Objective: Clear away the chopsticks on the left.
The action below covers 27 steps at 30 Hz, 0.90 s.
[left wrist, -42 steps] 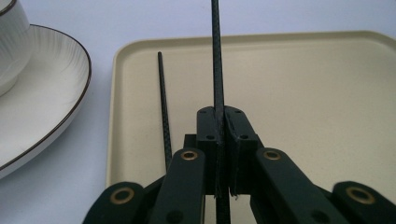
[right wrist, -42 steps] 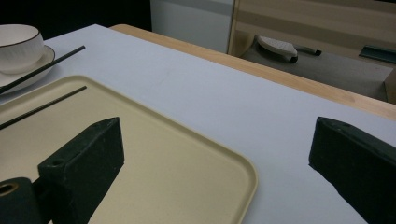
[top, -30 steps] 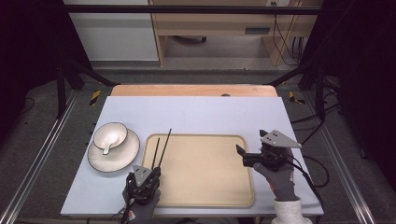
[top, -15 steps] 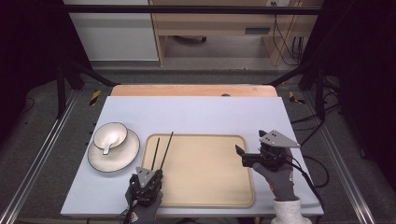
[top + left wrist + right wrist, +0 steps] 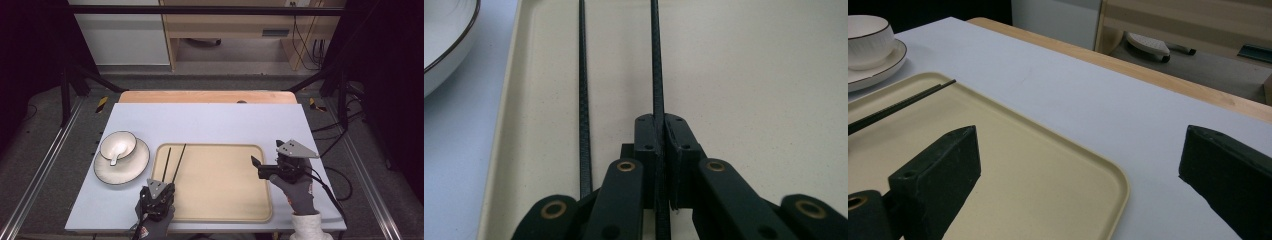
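- High view, nearest edge first: the left gripper (image 5: 159, 192) sits at the front-left corner of the beige tray (image 5: 220, 200), close to the worktop's (image 5: 215, 122) front edge, the person's gloved hand behind it.
- In the left gripper view its fingers (image 5: 648, 137) are pressed together on the right chopstick (image 5: 656, 75), which runs straight ahead between them over the tray floor.
- The left chopstick (image 5: 584, 100) lies free just beside it, close along the tray's left rim; the two sticks spread slightly apart toward their far ends.
- The right gripper (image 5: 265, 169) hangs over the tray's right rim, pointing left across the tray, held by a gloved right hand (image 5: 296, 189); its fingers (image 5: 938, 175) stand wide apart with nothing between them.
- Between the two grippers the tray floor is bare, most of its width open.
- Left of the tray, near but apart from its rim, a white plate (image 5: 127, 167) carries a bowl (image 5: 119, 145) with a spoon in it.
- Beyond the tray's far rim the pale blue worktop lies open to its back edge, where a wooden strip (image 5: 207, 96) runs along it.
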Each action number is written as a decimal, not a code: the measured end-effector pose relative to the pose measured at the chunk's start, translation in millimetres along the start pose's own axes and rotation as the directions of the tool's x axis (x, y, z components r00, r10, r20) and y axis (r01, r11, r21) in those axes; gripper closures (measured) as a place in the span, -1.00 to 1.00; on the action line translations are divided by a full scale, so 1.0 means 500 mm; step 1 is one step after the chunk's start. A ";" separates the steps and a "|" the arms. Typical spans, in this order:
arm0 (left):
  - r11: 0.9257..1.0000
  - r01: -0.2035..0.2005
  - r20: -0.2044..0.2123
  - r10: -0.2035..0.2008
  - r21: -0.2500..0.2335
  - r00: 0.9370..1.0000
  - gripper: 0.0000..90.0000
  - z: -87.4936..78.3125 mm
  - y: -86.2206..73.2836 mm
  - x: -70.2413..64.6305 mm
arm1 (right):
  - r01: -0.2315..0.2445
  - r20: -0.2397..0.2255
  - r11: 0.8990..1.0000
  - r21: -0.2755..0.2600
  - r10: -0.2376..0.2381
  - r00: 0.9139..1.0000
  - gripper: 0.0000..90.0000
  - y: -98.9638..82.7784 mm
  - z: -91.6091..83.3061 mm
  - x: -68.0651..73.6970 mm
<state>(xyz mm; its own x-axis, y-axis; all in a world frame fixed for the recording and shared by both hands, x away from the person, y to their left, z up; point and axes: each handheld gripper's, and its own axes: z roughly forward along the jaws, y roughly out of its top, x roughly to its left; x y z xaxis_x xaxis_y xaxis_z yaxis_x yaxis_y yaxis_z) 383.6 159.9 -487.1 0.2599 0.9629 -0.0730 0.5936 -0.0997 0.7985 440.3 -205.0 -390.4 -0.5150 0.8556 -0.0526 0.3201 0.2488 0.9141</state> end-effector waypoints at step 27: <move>0.983 -0.157 0.152 0.169 -0.091 0.974 0.00 -0.065 0.100 0.058 | -0.007 0.005 1.000 -0.021 0.007 1.000 -0.94 0.004 -0.010 -0.005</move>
<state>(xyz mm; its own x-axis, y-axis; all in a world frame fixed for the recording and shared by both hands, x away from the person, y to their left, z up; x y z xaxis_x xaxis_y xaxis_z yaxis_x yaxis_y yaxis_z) 396.2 191.0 -429.8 0.4695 0.8825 -0.0267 0.4741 -0.2264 0.8509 438.1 -209.2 -386.5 -0.5086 0.8597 -0.0477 0.3074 0.2331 0.9226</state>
